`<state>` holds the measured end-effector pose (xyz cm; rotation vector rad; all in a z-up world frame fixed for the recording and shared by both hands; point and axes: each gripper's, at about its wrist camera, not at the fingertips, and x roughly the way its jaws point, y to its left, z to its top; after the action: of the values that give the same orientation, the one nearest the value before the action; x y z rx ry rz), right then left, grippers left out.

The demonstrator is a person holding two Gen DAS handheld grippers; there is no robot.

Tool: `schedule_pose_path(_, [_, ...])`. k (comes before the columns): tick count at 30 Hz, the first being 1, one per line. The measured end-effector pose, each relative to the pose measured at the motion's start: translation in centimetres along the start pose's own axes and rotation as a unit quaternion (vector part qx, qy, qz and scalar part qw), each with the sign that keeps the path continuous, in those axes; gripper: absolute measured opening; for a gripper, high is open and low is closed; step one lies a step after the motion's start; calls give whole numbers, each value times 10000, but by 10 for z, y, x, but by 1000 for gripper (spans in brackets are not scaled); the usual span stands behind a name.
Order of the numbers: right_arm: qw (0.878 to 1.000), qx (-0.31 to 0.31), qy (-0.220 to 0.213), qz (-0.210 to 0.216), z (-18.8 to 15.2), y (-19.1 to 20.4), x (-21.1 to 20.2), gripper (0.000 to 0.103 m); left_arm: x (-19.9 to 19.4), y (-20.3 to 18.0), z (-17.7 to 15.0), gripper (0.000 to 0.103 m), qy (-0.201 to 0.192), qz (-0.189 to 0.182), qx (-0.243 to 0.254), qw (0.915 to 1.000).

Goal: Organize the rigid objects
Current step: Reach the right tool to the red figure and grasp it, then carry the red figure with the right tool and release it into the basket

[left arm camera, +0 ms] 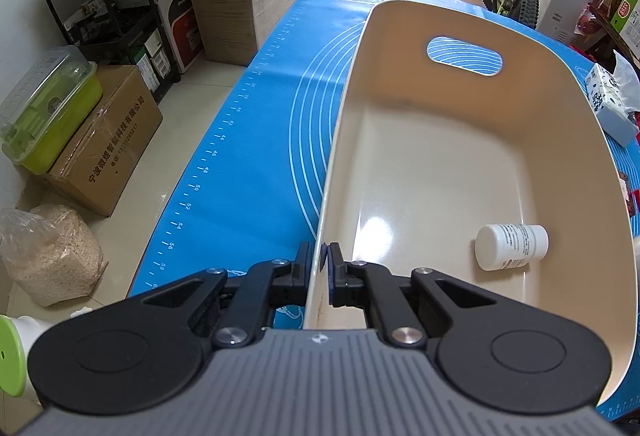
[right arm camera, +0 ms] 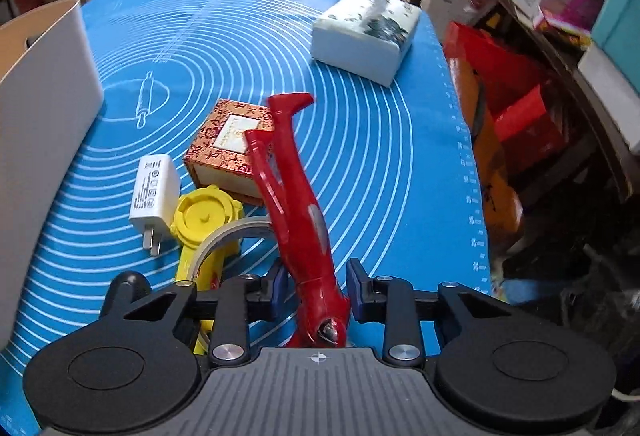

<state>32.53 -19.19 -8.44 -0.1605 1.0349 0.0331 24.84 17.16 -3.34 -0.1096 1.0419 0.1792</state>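
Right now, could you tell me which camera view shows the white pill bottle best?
The left wrist view: the white pill bottle lies on its side on the floor of the cream bin, unobstructed. The right wrist view shows none of it, only the bin's outer wall at its left edge.

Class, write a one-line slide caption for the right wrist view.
Right gripper straddles a red tool on the blue mat, beside scattered small items.

Bin (left arm camera: 440, 140): on the worktop (left arm camera: 248, 140), left.
Bottle (left arm camera: 511, 246): lying in bin.
Charger (right arm camera: 154, 192): left of box (right arm camera: 232, 152).
Tape ring (right arm camera: 232, 236): apparently against the lighter (right arm camera: 294, 212).
Tissue pack (right arm camera: 366, 38): far right.
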Motion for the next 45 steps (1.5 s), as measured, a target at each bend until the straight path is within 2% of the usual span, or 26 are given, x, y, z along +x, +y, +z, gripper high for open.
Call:
schedule_pose_path(10, [9989,85,-457,-81,7,-2,-26,34,0,0,0,10,-1,2,0,10000])
schedule_pose_path(16, [9954,302,-899,-145,13,-4,-47,34,0,0,0,10,0,2,7,10000])
schedule_pose_path(26, [9849,653,-1599,97,25,1,-85,33,0,1,1,10,-3,-4,3,10000])
schedule_pose_path(34, [9850,726,-1556,160,27,2,-82,33,0,1,1,10,-5,-20,-11,10000])
schedule_pose_path(39, [9796,827,-1817,215,27,6,-92,33,0,1,1,10,-3,-22,-18,10000])
schedule_pose_path(45, [9658,877,-2361,617,32,27,-120,33,0,1,1,10,-3,-24,-17,10000])
